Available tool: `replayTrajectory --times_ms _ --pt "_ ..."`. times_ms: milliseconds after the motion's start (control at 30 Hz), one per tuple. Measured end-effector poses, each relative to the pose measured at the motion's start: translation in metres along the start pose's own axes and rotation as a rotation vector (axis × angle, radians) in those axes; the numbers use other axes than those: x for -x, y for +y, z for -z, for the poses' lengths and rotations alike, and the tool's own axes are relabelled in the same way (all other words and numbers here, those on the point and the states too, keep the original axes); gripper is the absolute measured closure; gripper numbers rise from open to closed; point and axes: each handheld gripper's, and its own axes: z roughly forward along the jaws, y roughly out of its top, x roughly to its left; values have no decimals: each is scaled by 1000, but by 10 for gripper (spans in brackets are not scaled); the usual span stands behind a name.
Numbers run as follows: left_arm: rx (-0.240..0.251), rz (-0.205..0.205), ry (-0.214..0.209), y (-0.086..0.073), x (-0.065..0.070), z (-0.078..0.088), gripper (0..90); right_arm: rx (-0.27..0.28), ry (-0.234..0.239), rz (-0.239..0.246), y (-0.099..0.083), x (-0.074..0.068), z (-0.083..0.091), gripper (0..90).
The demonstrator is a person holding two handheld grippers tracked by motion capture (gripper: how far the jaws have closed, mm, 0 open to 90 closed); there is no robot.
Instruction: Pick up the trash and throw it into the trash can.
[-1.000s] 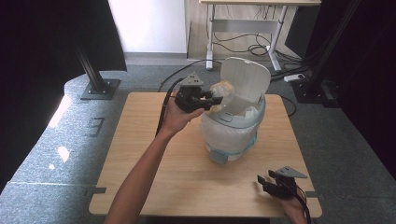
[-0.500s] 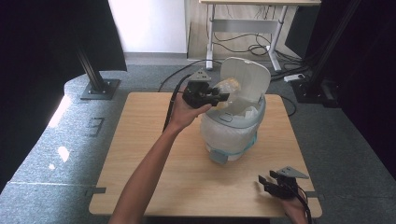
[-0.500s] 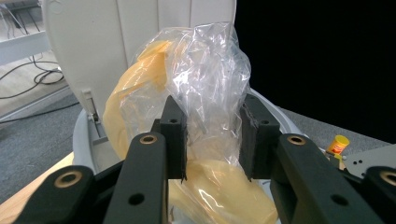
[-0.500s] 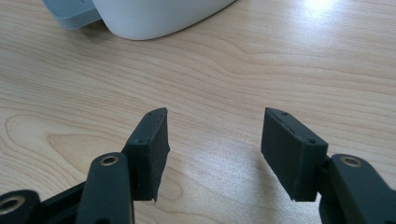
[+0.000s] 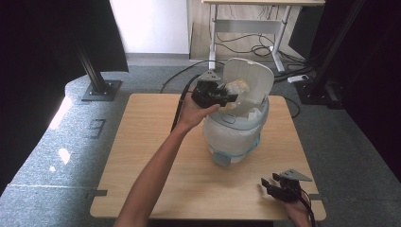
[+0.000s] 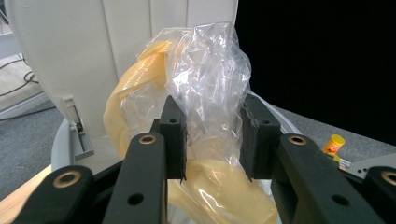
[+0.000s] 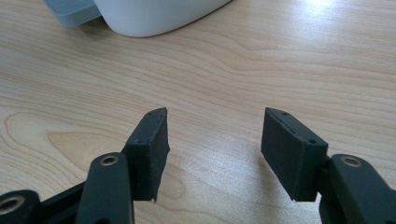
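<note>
A white bin (image 5: 234,137) with a pale-blue trim stands right of centre on the wooden table (image 5: 142,142), its lid (image 5: 253,87) raised upright. My left gripper (image 5: 231,98) hovers at the bin's mouth, in front of the lid, shut on a crumpled clear-and-yellowish plastic bag (image 5: 237,86). In the left gripper view the bag (image 6: 210,79) is pinched in the left gripper (image 6: 212,128), with the lid (image 6: 116,46) behind it. My right gripper (image 5: 265,183) rests low at the table's front right corner; in its own view the right gripper (image 7: 212,128) is open over bare wood.
A pale-blue latch (image 5: 221,158) juts from the bin's front base. Black stand feet (image 5: 99,90) and a desk with cables (image 5: 246,42) lie beyond the table. A small yellow container (image 6: 334,142) sits on the floor past the bin.
My left gripper has carried the bag to the right and slightly farther away, from beside the bin to in front of the raised lid. The right gripper has stayed put.
</note>
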Motion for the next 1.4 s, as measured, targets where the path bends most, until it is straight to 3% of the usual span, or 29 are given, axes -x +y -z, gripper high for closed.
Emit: replayTrajectory --times_ms 167,267,433,567,733,900,1067,1333,1400 --pt "8 10 -1 2 -1 -6 607 -4 -3 -2 -1 0 -1 409" --pt "11 14 11 1 0 -9 317 -6 -2 0 -1 -1 -1 408" --pt "12 17 30 -2 0 -5 246 -8 -2 2 -2 0 0 409" --pt "21 27 30 -5 -1 0 247 -9 -3 1 -2 0 0 408" --pt "27 11 44 -13 0 19 253 -6 -2 2 -1 0 0 406" --pt "31 -1 63 -29 3 46 249 6 7 4 1 -1 2 399" --pt "26 -8 70 -40 6 59 246 16 8 4 3 -1 4 396" --pt "12 -7 102 -73 13 85 232 33 7 -3 8 2 7 388" --pt "18 6 109 -90 18 96 232 38 7 -6 9 3 8 386"
